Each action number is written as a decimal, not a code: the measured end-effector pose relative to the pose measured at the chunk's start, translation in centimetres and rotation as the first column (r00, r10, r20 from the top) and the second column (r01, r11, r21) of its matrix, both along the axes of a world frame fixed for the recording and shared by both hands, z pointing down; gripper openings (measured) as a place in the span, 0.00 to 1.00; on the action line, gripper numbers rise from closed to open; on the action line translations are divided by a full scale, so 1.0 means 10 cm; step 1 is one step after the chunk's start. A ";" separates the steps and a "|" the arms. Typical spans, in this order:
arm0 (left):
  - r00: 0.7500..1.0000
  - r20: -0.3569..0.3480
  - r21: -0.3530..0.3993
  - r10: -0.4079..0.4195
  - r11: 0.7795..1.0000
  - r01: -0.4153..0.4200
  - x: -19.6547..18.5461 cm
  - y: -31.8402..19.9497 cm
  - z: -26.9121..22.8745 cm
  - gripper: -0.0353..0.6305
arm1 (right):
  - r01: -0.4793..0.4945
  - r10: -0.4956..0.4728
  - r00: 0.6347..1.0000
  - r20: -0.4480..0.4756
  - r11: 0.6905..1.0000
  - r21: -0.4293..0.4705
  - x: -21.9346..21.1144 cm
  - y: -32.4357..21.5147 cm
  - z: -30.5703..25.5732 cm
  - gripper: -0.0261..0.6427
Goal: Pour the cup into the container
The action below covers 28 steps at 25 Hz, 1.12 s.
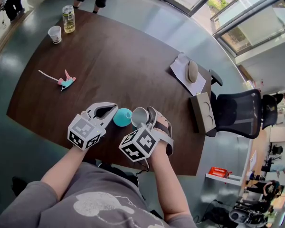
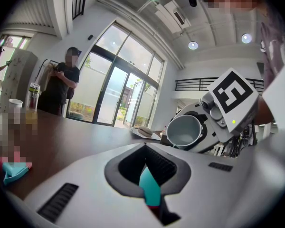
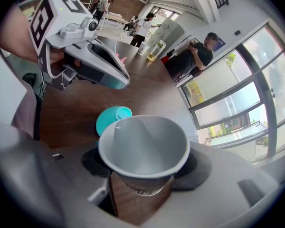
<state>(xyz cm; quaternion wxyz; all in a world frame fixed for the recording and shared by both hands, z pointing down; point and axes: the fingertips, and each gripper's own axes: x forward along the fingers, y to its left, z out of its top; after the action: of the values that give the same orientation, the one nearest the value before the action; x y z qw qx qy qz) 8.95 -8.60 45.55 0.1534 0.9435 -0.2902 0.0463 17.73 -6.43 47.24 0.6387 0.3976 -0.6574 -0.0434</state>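
A small round teal container [image 1: 123, 117] sits on the dark wooden table [image 1: 114, 56] near its front edge. My left gripper [image 1: 115, 110] reaches it from the left, jaws closed together. In the left gripper view a teal sliver of the container [image 2: 149, 189] shows pinched between them. My right gripper [image 1: 145, 120] is shut on a grey-white paper cup [image 1: 139, 116], which is tipped toward the container. From the right gripper view, the cup [image 3: 142, 148] fills the middle, with the container [image 3: 111, 119] just beyond its rim and the left gripper [image 3: 121, 82] above. The cup [image 2: 184, 129] shows its mouth to the left gripper view.
At the table's far end stand a second paper cup [image 1: 54, 34] and a bottle of yellow liquid [image 1: 68, 19]. A pink and teal object [image 1: 65, 81] lies at the left. Papers with a grey item [image 1: 187, 72], a box [image 1: 203, 112] and a black chair [image 1: 240, 113] are at the right. People stand beyond.
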 end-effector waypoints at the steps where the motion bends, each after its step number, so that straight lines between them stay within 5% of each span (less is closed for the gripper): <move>1: 1.000 -0.001 0.000 0.000 1.000 0.000 0.00 0.00 0.00 0.06 | -0.004 0.004 1.000 0.010 1.000 0.002 -0.01 0.00 0.00 0.50; 16: 1.000 0.002 0.002 -0.005 1.000 0.005 -0.05 0.01 -0.02 0.06 | -0.078 0.070 0.972 0.226 0.997 0.024 -0.10 -0.02 -0.06 0.50; 28: 1.000 0.016 0.008 0.006 1.000 -0.006 -0.02 0.05 -0.07 0.06 | -0.180 0.114 0.887 0.448 0.978 0.107 -0.02 -0.05 -0.32 0.50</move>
<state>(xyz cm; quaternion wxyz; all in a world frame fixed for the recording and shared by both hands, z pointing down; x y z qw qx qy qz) 8.75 -8.10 44.85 0.1471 0.9445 -0.2889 0.0529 17.53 -6.89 44.07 0.4446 0.4916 -0.7473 0.0480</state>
